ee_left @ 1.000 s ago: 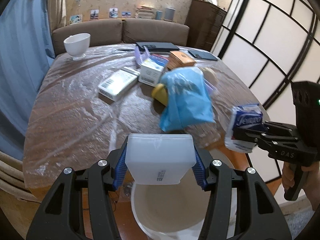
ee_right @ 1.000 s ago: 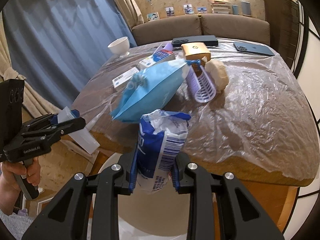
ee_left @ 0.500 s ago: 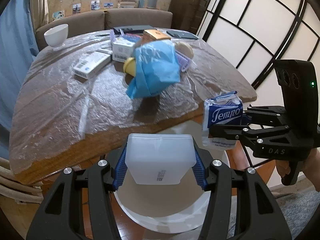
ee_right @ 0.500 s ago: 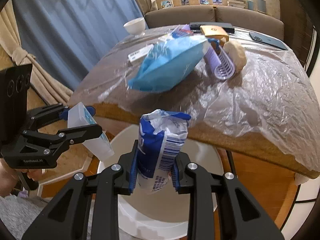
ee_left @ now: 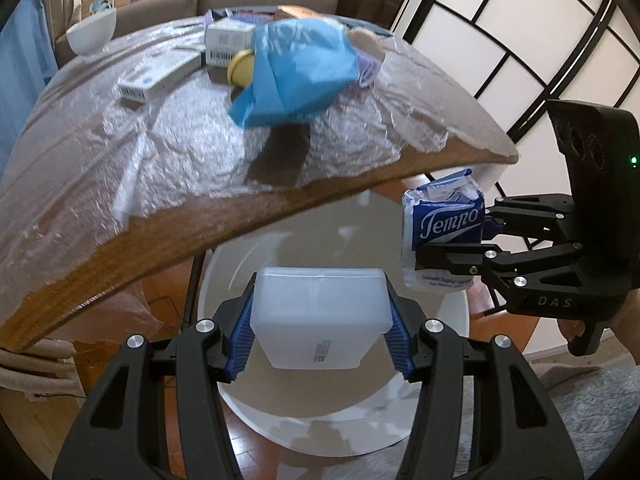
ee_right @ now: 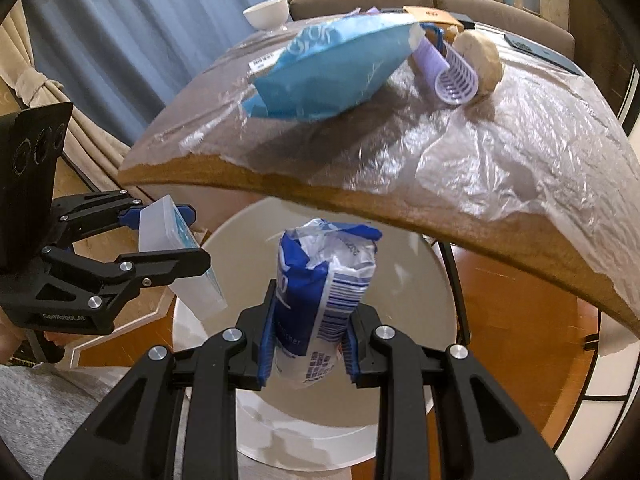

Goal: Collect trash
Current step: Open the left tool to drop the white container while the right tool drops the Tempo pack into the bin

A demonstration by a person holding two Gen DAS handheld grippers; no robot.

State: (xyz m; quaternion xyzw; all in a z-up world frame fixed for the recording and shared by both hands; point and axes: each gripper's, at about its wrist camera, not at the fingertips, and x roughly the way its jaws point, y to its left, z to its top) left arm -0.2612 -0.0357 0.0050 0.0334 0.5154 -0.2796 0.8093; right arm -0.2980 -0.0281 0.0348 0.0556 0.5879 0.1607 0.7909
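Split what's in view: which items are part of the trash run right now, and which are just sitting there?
In play:
left gripper clamping white plastic box
right gripper clamping Tempo tissue pack
white bin below both

Lying about on the table:
blue bag
purple hair roller
white bowl
barcoded cartons
dark phone

My left wrist camera looks down along its fingers from below the table (ee_left: 280, 208) edge, close over the white bin (ee_left: 452, 412). My right wrist camera does likewise from the opposite side. Both share the bin (ee_right: 400, 432), the table edge (ee_right: 400, 208) and each other's gripper.
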